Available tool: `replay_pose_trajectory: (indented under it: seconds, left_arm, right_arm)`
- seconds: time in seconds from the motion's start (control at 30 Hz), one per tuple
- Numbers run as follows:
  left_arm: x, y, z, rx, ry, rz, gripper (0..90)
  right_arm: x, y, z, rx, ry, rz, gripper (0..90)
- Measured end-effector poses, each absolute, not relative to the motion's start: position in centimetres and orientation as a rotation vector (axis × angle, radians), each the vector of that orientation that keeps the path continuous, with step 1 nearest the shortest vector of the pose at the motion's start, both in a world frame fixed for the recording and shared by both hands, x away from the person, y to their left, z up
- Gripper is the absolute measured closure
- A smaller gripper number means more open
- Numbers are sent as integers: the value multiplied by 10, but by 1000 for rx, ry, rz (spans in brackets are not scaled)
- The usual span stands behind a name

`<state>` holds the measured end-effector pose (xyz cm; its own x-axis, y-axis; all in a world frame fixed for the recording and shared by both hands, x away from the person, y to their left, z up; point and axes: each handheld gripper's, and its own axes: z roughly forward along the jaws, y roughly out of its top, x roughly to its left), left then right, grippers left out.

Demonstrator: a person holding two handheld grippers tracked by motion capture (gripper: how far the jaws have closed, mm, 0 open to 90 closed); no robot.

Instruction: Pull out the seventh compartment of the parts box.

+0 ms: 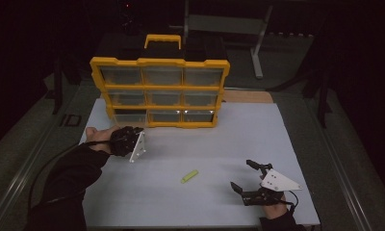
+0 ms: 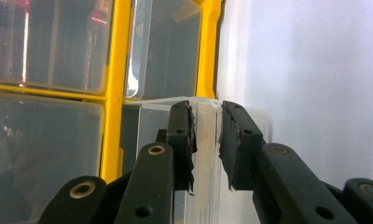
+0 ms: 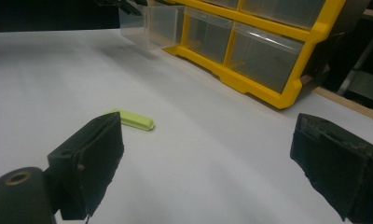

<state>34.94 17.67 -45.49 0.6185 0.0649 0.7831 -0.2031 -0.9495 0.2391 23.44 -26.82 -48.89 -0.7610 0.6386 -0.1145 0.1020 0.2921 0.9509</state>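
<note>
A yellow organizer (image 1: 159, 61) with clear drawers stands upright at the back of the white table (image 1: 219, 139). Its bottom-left clear drawer (image 2: 152, 123) is pulled partly out. My left gripper (image 2: 207, 140) is shut on that drawer's front lip, one pad on each side. In the high view the left gripper (image 1: 129, 131) sits right at the drawer (image 1: 128, 117). A small lime-green piece (image 1: 189, 176) lies flat on the table. My right gripper (image 1: 240, 173) rests to its right, open, with nothing between its fingers. In the right gripper view the green piece (image 3: 133, 119) lies ahead of the right gripper (image 3: 208, 154).
The organizer (image 3: 250, 84) has a yellow carry handle (image 1: 162, 40) on top. A metal stand (image 1: 258, 43) rises behind the table in the dark. A wooden strip (image 1: 248, 96) edges the table's far right. Bare white surface lies between the two grippers.
</note>
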Motion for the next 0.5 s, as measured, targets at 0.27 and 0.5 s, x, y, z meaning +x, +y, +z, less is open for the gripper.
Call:
replay_pose_trajectory:
  seconds: [0.27,0.5]
  left_arm:
    - [351,178,-455,2533,-108,1225,747]
    - [353,179,-455,2526,-115,1210,745]
  right_arm:
    - [234,-268,-489,656,2088,1479,95]
    - [235,-268,-489,658,2089,1479,95]
